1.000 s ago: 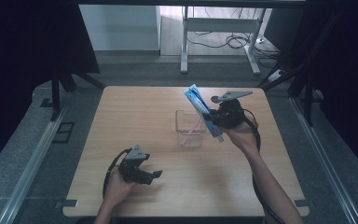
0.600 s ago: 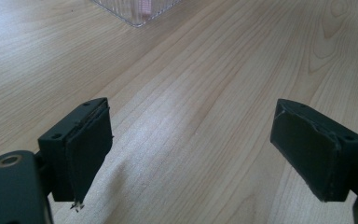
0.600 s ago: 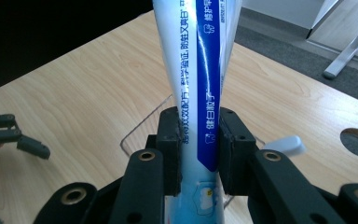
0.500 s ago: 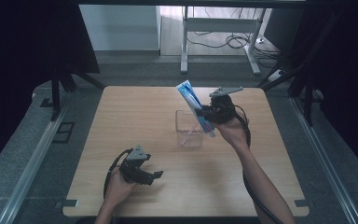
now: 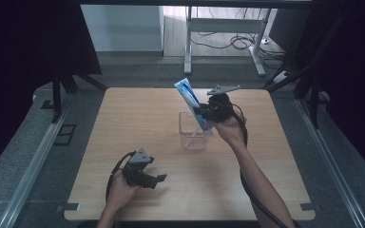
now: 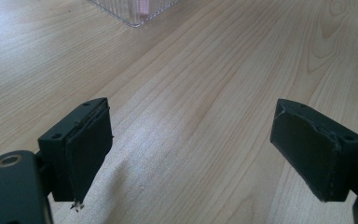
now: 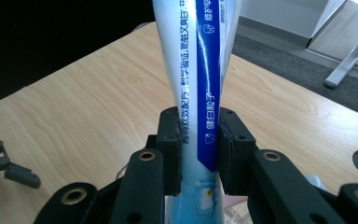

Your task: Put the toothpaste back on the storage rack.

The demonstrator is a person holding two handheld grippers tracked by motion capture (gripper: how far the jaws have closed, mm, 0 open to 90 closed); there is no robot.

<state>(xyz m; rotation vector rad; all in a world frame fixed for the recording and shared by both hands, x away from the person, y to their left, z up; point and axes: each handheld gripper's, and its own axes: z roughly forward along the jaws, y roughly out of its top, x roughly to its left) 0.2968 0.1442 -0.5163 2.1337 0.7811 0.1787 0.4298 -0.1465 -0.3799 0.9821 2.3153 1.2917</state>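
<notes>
- Right gripper (image 5: 203, 114) — centre right of the high view, raised above the table (image 5: 123, 118); jaws clamped on a toothpaste tube (image 5: 192, 104).
- Toothpaste tube — blue and white, tilted, upper end leaning toward the upper left of the frame, lower end over the clear container (image 5: 192, 133). In the right gripper view the tube (image 7: 200, 93) rises from between the two black pads, gripped near its lower part, printed side facing the camera.
- Clear container — transparent, open-topped, at the middle of the table, just below the right gripper; whether the tube touches it cannot be told.
- Left gripper (image 5: 158, 179) — lower left of the high view, low over the table, well apart from the container. In the left gripper view (image 6: 191, 154) its jaws stand wide, nothing but bare wood between them; a corner of the clear container (image 6: 135, 11) at the top edge.
</notes>
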